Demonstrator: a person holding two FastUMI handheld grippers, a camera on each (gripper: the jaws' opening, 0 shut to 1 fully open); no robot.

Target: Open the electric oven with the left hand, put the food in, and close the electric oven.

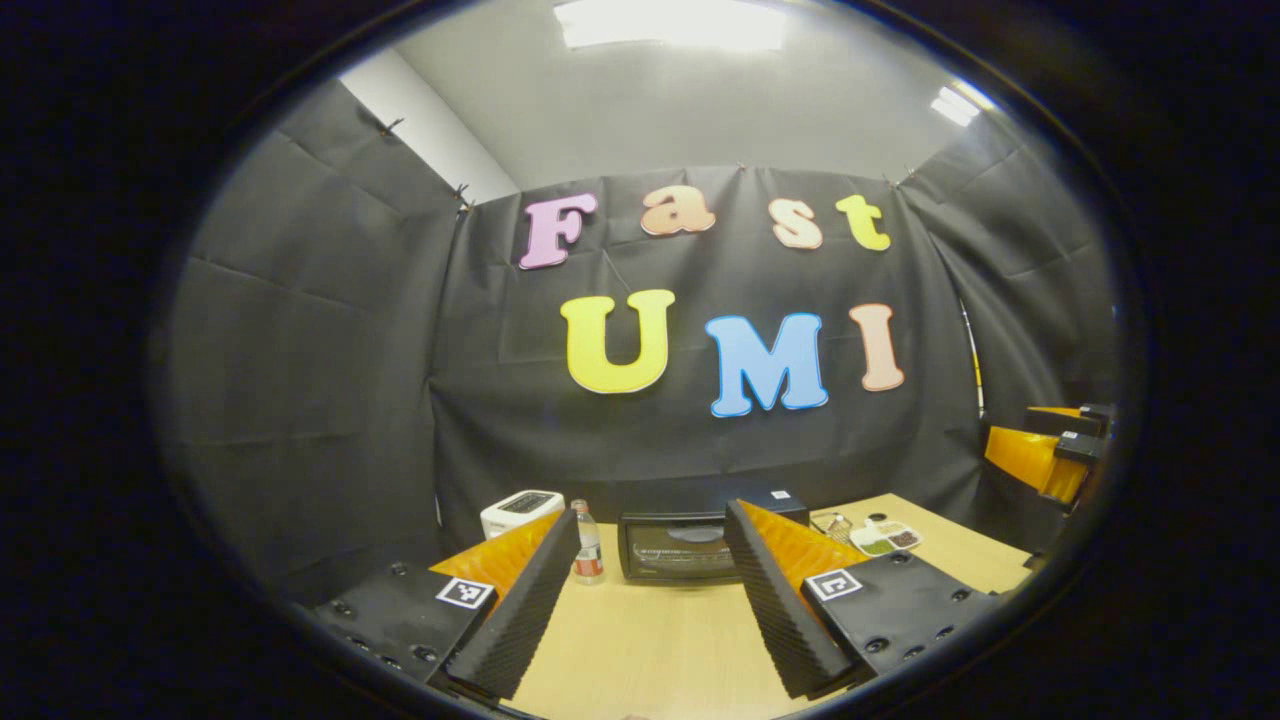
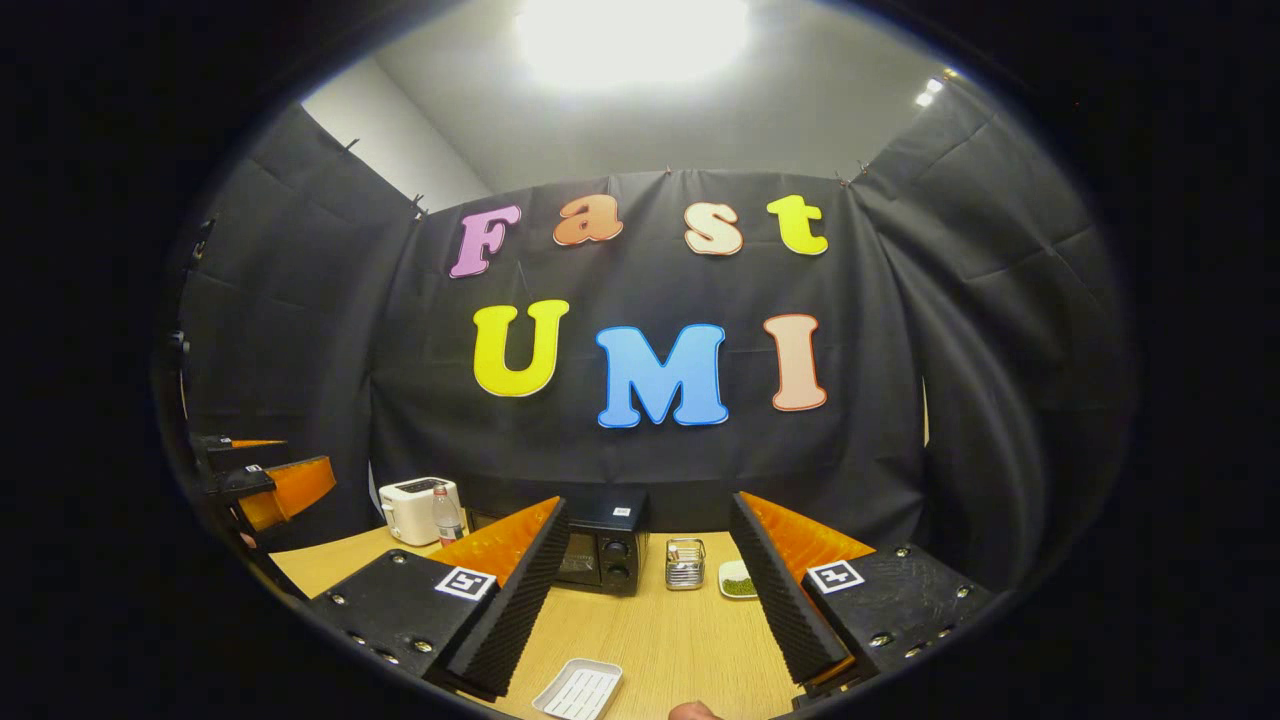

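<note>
While both tongs hang above the desk with nothing between their fingers, the task is, I judge, at its very start. The left tongs stand wide open and point almost straight at the electric oven, which sits at the far edge of the desk against the cloth wall, with its door shut. This aim makes sense, because the left hand must pull that door down first. A white toaster and a small bottle stand just to the left of the oven, and a divided dish with small portions lies to its right.

The right tongs are open too and wait nearer to the person. In the right gripper view a white ridged tray lies on the near part of the desk, close below these tongs; I cannot tell whether there is food on it. A wire holder and a small dish with something green stand beside the oven. The right tongs probably hold back so that the door has free room to swing down.
</note>
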